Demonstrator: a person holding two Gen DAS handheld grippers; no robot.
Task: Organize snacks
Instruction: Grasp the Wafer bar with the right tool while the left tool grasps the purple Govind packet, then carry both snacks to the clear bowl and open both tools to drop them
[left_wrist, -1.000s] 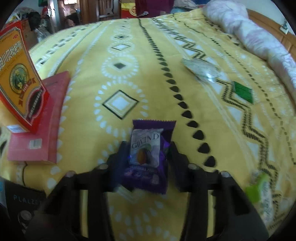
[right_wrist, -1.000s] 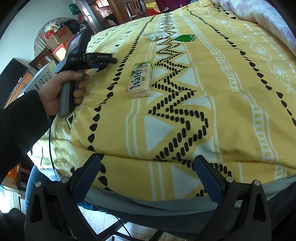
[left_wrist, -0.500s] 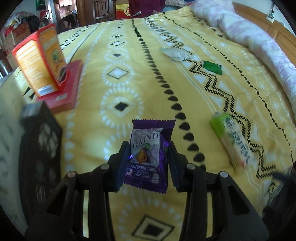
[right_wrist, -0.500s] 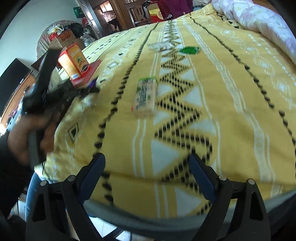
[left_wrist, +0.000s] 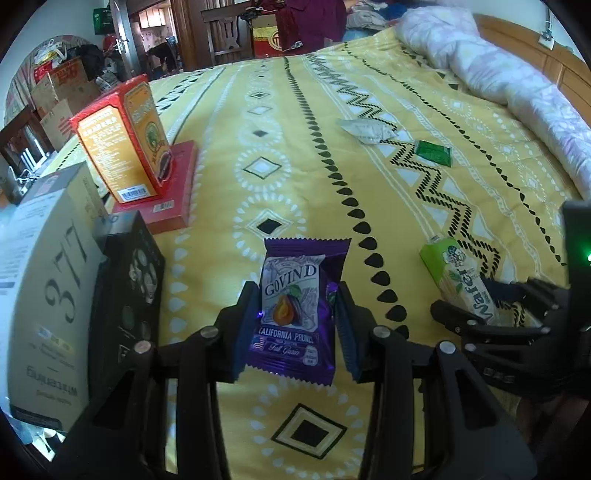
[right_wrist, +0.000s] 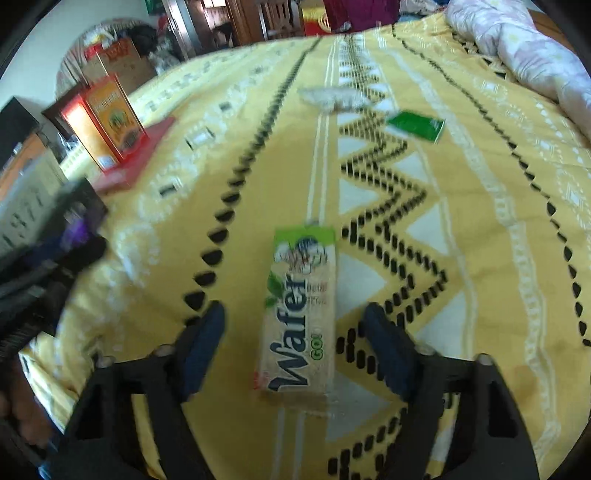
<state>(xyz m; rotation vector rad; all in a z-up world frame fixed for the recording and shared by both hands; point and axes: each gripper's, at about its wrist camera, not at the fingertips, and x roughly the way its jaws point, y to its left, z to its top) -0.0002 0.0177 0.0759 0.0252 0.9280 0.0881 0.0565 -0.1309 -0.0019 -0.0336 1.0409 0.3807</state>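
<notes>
Left gripper clamped on a purple prune packet, held above the yellow bedspread. Right gripper, jaws closing but not yet touching, straddles the wafer pack lying flat on the bedspread, near a green sachet.

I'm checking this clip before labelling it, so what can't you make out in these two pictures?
- Right wrist view: motion blur smears the wafer pack small print and the left gripper.
- Left wrist view: the right gripper covers the wafer pack's near end.
- Left wrist view: the prune packet sides sit behind the left gripper's pads.
- Both views: green sachet text too small.
</notes>
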